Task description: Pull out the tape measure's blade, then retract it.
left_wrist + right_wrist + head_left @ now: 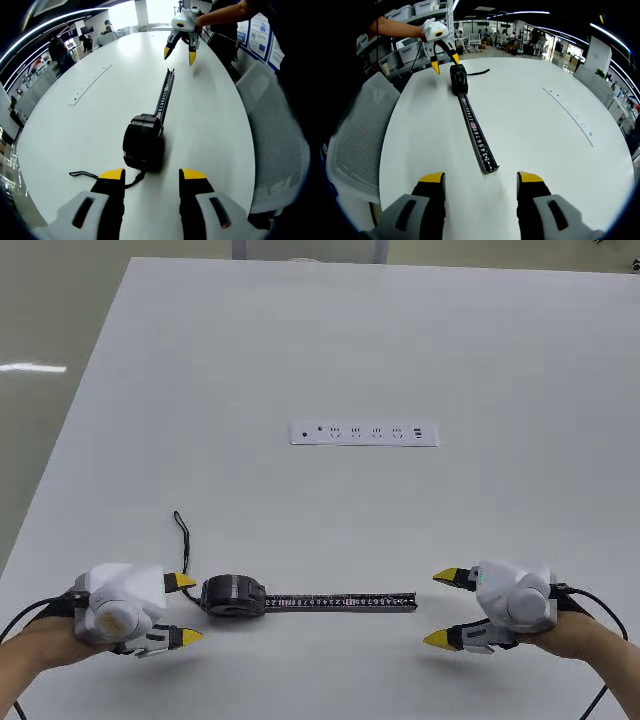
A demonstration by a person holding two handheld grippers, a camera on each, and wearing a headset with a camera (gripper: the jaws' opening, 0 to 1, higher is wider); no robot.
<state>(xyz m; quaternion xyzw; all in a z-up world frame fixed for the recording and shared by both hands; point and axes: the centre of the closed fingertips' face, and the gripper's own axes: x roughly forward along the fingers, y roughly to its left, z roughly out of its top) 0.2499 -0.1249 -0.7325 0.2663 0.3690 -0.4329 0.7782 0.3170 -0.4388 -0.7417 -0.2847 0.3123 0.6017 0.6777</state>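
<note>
— Where's the tape measure [233, 595]?
— Black, boxy, on the smooth white table [300, 360], blade [340, 601] out, between left gripper [192, 608] and right gripper [435, 608]; both gape, empty.
— Case lettering?
— Can't make it out.

I hold my left gripper [188, 609] and right gripper [440, 608] low and well apart, tips pointing toward each other, both sets of yellow-tipped fingers [447, 576] spread, gripping nothing.

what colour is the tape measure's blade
The blade is black with white numerals, clearest in the right gripper view.
</note>
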